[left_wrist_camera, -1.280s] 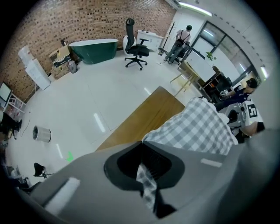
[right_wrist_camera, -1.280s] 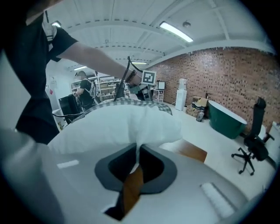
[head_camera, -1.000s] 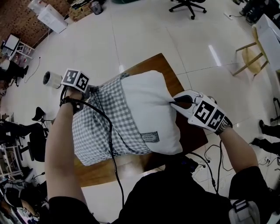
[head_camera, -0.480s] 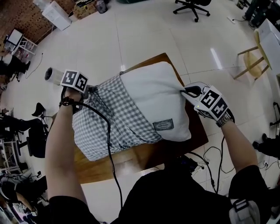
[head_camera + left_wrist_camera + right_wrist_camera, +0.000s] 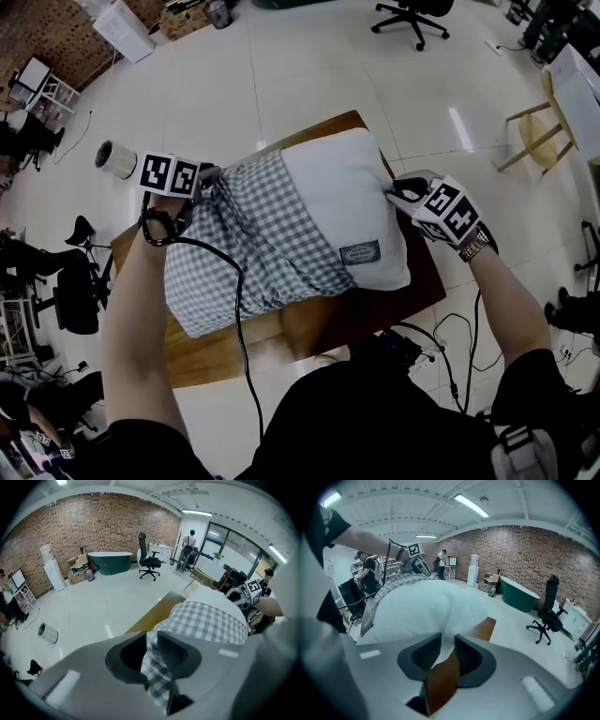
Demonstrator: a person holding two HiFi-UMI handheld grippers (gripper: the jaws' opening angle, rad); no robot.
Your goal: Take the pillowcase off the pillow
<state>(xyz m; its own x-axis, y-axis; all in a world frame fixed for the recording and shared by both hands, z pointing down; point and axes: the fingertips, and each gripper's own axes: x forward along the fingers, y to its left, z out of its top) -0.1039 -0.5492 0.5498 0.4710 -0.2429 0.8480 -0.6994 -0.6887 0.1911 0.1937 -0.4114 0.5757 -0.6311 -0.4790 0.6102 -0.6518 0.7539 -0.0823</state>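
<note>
Open floor (image 5: pixel 281 75) all round worktop (image 5: pixel 309 328). Left tongs (image 5: pixel 211 175) just eased apart, pillowcase (image 5: pixel 253 234) between. Right tongs (image 5: pixel 398 187) likewise loosened, pillow (image 5: pixel 352 197) corner between. Both point down.

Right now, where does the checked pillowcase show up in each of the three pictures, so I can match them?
Head view: the pillowcase is centre-left, covering the left part of the white pillow.
Left gripper view: bottom centre, rising to the middle right.
Right gripper view: a thin checked strip at upper left, behind the pillow.
Shared landmark: the wooden table under the pillow, seen in all three.
</note>
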